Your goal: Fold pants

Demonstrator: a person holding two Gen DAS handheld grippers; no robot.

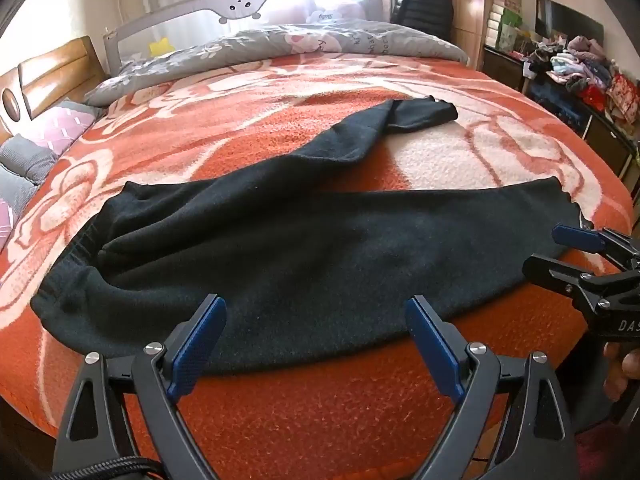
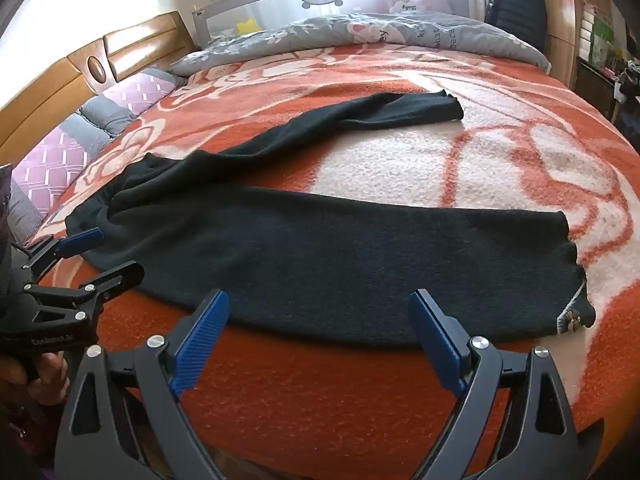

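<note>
Black pants (image 1: 304, 240) lie spread flat on the orange-and-white floral blanket (image 1: 320, 412) covering the bed. The waistband is toward the left and both legs run off to the right. The near leg lies along the front edge of the bed. The far leg angles away toward the grey quilt (image 1: 280, 46) at the back.

Left hand-held gripper (image 1: 316, 344) has jaws spread wide and nothing between the blue pads. It hovers just over the near edge of the pants, around the seat area.

Right hand-held gripper (image 2: 320, 340) is also spread wide and empty. It sits over the near edge of the near leg, toward the cuff.

Each gripper shows at the side of the other's view, with fingers (image 1: 622, 368) of the holding hand visible. Wooden headboard (image 2: 80, 80) on the left, cluttered shelf (image 1: 580, 68) on the right.
</note>
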